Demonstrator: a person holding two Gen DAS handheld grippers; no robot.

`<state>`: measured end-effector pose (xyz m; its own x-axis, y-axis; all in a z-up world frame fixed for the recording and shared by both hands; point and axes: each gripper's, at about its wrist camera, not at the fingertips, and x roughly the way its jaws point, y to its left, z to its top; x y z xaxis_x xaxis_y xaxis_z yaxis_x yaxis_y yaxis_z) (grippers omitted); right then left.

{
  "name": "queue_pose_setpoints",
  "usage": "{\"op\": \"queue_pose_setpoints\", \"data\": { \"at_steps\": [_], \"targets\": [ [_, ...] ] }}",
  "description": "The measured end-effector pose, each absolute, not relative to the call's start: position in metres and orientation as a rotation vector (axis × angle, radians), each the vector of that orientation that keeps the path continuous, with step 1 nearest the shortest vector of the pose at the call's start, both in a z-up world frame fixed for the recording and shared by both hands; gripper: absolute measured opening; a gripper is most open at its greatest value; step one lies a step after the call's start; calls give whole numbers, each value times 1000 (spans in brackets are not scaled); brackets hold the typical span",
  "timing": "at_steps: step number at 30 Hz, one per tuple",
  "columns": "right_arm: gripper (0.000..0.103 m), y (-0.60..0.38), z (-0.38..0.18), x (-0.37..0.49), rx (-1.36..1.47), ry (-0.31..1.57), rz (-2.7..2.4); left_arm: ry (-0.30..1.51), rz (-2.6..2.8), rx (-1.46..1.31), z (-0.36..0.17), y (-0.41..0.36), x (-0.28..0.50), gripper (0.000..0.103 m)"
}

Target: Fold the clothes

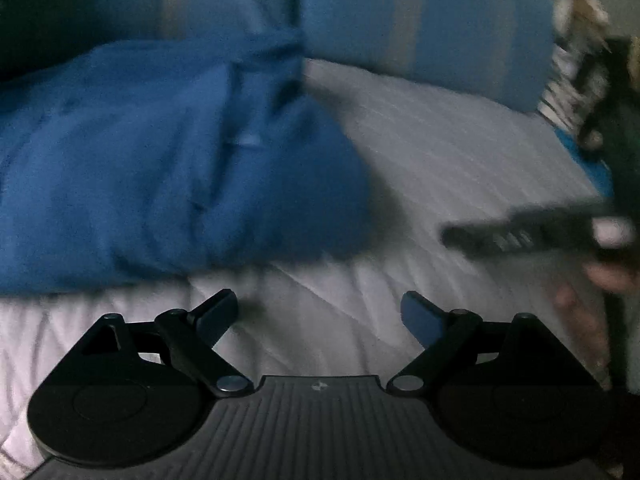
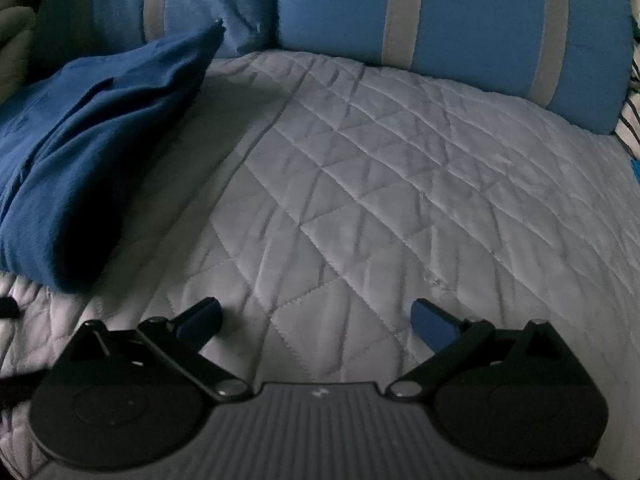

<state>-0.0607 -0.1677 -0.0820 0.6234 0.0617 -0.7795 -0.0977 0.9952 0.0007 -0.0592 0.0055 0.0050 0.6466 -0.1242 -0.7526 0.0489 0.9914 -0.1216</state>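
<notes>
Plainly, left gripper (image 1: 320, 312) wide open, empty.

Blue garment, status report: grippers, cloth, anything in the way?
Left gripper open, empty. Right gripper open, empty. Blue garment bunched on white quilt, ungripped. Nothing in the way.

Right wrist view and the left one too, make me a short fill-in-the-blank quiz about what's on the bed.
1. The folded garment lying on the quilt is dark ____.
2. The quilt's stitching forms a ____ pattern.
3. Each pillow behind the quilt is blue with ____ stripes.
4. Both the left tongs and the right tongs are ____, holding nothing.

Missing words: blue; diamond; grey; open
</notes>
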Motion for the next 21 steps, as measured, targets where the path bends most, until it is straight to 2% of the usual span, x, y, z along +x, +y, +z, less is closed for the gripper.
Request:
{"op": "queue_pose_setpoints", "data": {
  "at_steps": [7, 12, 21],
  "targets": [
    [103, -165, -83, -62, -38, 895, 63, 859, 33, -55, -12, 12, -38, 103],
    [103, -162, -84, -64, -39, 891, 39, 840, 89, 16, -18, -4, -31, 103],
    [103, -157, -85, -67, -34, 877, -3, 842, 87, -28, -17, 2, -30, 103]
  ]
}}
